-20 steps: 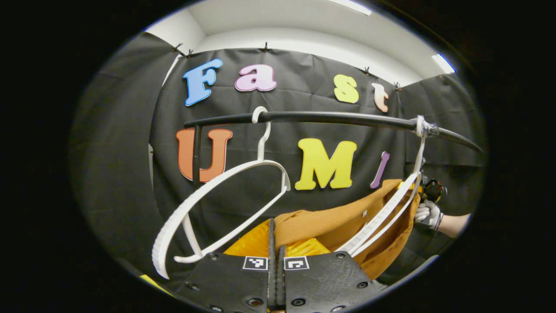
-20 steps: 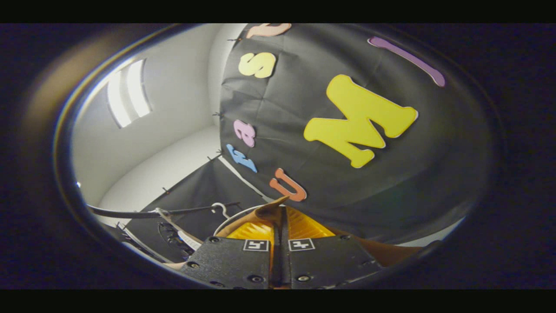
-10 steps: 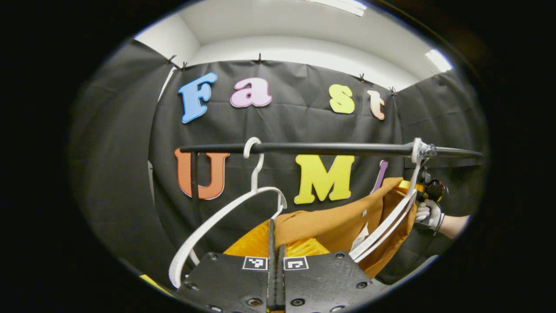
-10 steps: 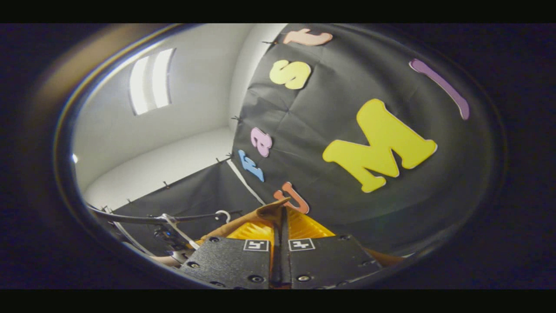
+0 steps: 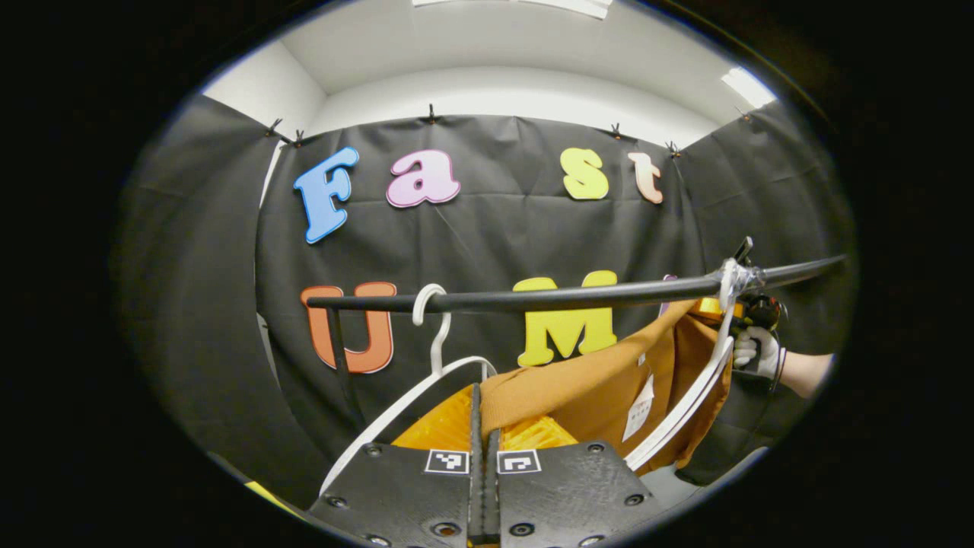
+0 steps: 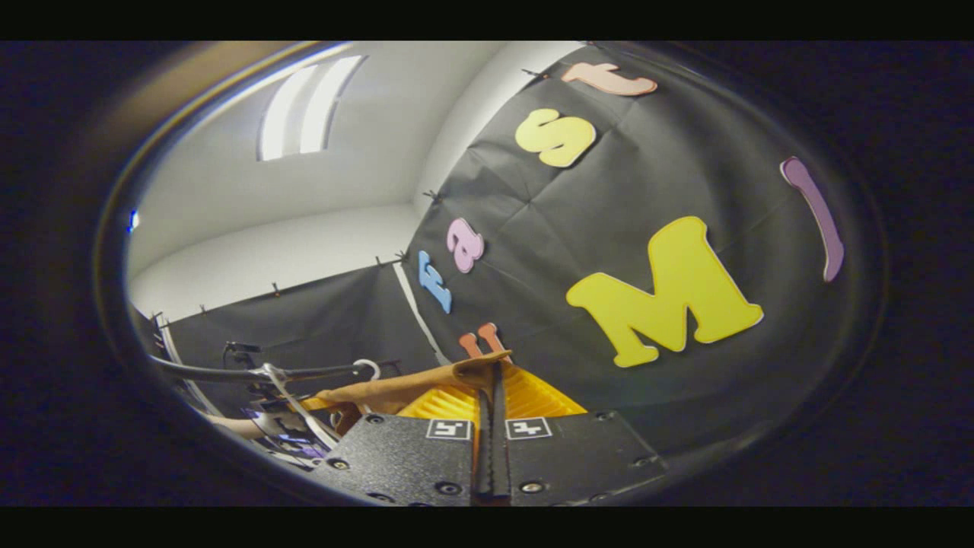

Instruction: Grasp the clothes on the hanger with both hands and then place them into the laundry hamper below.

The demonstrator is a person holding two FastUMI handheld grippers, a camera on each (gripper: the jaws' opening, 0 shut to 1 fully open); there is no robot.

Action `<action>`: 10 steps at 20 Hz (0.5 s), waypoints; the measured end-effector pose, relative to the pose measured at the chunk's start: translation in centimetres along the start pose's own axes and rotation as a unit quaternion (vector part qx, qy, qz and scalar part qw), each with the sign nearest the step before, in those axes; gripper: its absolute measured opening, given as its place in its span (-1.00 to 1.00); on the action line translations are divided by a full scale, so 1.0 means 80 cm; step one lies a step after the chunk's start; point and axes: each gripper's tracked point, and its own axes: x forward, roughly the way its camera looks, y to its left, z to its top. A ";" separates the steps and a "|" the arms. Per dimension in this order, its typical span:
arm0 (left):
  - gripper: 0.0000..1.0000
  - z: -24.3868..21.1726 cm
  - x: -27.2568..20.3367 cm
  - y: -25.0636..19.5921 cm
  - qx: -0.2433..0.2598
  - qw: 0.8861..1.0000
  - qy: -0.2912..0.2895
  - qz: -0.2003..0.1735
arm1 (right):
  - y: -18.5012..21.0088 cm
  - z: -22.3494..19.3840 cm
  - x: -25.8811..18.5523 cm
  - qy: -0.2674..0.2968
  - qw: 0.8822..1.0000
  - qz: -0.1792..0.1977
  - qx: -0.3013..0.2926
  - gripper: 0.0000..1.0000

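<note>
Both grippers pinch a brown garment point(image 5: 601, 388): the left gripper point(image 5: 484, 426) clamps one edge; the right gripper point(image 6: 493, 396) clamps another; the cloth stretches between them below a black rail point(image 5: 533, 298), beside white hangers point(image 5: 689, 403).

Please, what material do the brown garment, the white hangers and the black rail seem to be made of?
Brown garment: soft woven or knit cloth, matte; it folds and sags.
White hangers: probably moulded plastic, smooth with a slight sheen.
Black rail: rigid rod with a dull gloss, perhaps painted metal or plastic; unclear which.
</note>
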 end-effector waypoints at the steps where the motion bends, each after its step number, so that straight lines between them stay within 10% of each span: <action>1: -1.00 -0.008 0.003 -0.002 0.003 1.000 0.008 -0.003 | -0.012 -0.003 0.004 0.005 1.000 -0.015 -0.007 -0.93; 10: -1.00 -0.072 -0.004 0.029 -0.046 0.998 0.034 0.013 | -0.013 -0.089 0.015 0.068 0.997 -0.004 0.032 -0.93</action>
